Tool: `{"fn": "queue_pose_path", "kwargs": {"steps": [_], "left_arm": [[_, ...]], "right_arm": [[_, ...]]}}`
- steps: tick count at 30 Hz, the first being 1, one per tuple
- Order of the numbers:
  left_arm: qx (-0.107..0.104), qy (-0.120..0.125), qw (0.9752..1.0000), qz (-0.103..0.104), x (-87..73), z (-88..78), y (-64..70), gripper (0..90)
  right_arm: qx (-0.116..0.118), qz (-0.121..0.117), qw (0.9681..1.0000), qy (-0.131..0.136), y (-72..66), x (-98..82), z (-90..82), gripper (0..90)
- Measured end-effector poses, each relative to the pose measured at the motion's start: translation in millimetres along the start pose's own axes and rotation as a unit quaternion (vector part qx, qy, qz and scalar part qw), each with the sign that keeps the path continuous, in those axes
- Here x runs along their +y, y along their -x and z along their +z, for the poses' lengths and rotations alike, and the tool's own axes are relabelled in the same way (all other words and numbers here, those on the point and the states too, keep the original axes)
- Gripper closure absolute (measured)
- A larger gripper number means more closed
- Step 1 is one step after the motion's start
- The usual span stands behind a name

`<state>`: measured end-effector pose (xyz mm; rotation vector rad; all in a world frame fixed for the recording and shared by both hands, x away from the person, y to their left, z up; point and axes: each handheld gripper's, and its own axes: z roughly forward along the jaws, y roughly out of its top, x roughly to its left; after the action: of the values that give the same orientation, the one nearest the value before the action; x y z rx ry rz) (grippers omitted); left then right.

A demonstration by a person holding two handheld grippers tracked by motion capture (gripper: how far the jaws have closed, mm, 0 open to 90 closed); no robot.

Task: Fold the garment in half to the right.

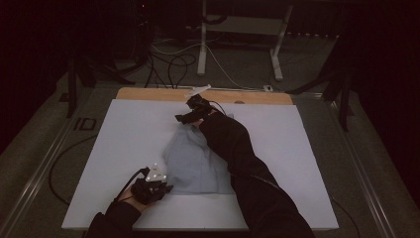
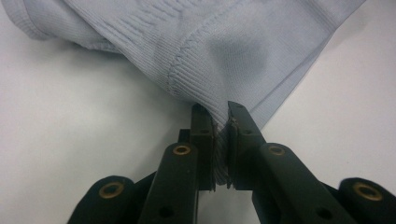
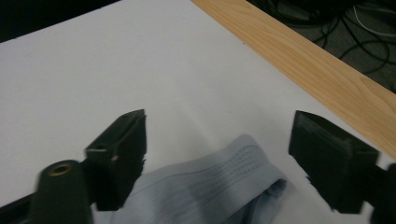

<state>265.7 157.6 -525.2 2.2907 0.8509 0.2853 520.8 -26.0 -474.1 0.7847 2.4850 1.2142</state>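
Note:
A pale blue ribbed garment [image 1: 195,166] lies crumpled in the middle of the white board [image 1: 124,134]. My left gripper [image 1: 166,187] sits at the garment's near left corner, and in the left gripper view its jaws [image 2: 220,114] are shut on a pinch of the ribbed cloth [image 2: 210,46]. My right gripper [image 1: 182,118] reaches over the garment's far end, the dark sleeve lying across the cloth. In the right gripper view it [image 3: 220,122] stands open, with a ribbed hem [image 3: 224,186] lying between and below the jaws, untouched by either pad.
A strip of wooden tabletop [image 1: 148,94] shows beyond the board's far edge [image 3: 303,60]. Cables [image 1: 173,64] and white desk legs [image 1: 202,44] lie on the dark floor beyond. Bare white board surrounds the garment on the left and right.

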Motion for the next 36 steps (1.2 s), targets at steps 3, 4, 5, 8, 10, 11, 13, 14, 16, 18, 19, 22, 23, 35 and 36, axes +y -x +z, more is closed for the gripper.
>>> {"fn": "queue_pose_path", "kwargs": {"steps": [3, 4, 5, 8, 10, 11, 13, 14, 16, 18, 19, 22, 23, 35, 36], "left_arm": [[-0.002, 0.007, 1.0000, -0.001, 0.6, -1.1, 0.5, 84.7], [-0.004, 0.011, 0.9999, -0.002, 0.9, -1.5, 0.4, 84.7], [-0.006, 0.011, 0.9999, -0.001, 1.3, -2.1, 0.3, 85.0], [-0.007, 0.015, 0.9999, -0.001, 1.3, -2.4, 0.9, 85.1], [-0.008, 0.016, 0.9998, 0.000, 1.6, -2.9, 1.0, 85.1], [-0.009, 0.018, 0.9998, 0.000, 1.7, -3.2, 1.2, 85.1], [-0.011, 0.018, 0.9998, 0.001, 1.5, -3.4, 1.6, 85.1], [-0.014, 0.017, 0.9998, 0.001, 1.6, -3.2, 1.6, 85.1], [-0.016, 0.017, 0.9997, 0.001, 1.9, -3.0, 1.8, 85.2], [-0.017, 0.016, 0.9997, 0.002, 2.1, -3.6, 2.2, 85.2], [-0.017, 0.016, 0.9997, 0.003, 2.2, -3.9, 2.4, 85.2], [-0.018, 0.018, 0.9997, 0.003, 2.7, -4.5, 2.4, 85.2], [-0.018, 0.018, 0.9997, 0.003, 2.6, -4.2, 2.5, 85.2], [-0.018, 0.015, 0.9997, 0.005, 2.2, -3.2, 2.7, 85.2], [-0.018, 0.016, 0.9997, 0.005, 2.3, -3.1, 2.8, 85.2]], "right_arm": [[-0.004, 0.011, 0.9999, -0.009, 4.8, 1.2, 5.2, 31.8], [-0.007, 0.014, 0.9998, -0.016, 5.5, 1.7, 7.3, 33.3], [-0.007, 0.011, 0.9997, -0.018, 6.2, 1.8, 9.6, 35.1], [-0.014, 0.022, 0.9989, -0.038, 6.6, 2.5, 17.8, 39.5], [-0.023, 0.018, 0.9982, -0.052, 7.6, 1.8, 24.3, 40.8], [-0.025, 0.020, 0.9978, -0.058, 7.7, 1.3, 27.2, 41.4], [-0.029, 0.027, 0.9972, -0.064, 8.4, -0.3, 31.7, 41.6], [-0.031, 0.024, 0.9970, -0.067, 9.1, -1.1, 33.6, 41.5], [-0.033, 0.022, 0.9964, -0.075, 9.9, -2.4, 37.5, 41.6], [-0.035, 0.027, 0.9958, -0.080, 10.0, -3.8, 41.9, 41.5], [-0.033, 0.028, 0.9958, -0.080, 9.6, -4.7, 43.5, 41.4], [-0.039, 0.019, 0.9952, -0.088, 10.6, -8.0, 49.2, 41.4], [-0.041, 0.017, 0.9945, -0.095, 9.9, -9.0, 51.3, 42.3], [-0.045, -0.047, 0.9885, -0.136, 0.2, -9.8, 59.9, 70.3], [-0.044, -0.057, 0.9872, -0.142, -0.6, -8.6, 59.7, 73.7]]}}
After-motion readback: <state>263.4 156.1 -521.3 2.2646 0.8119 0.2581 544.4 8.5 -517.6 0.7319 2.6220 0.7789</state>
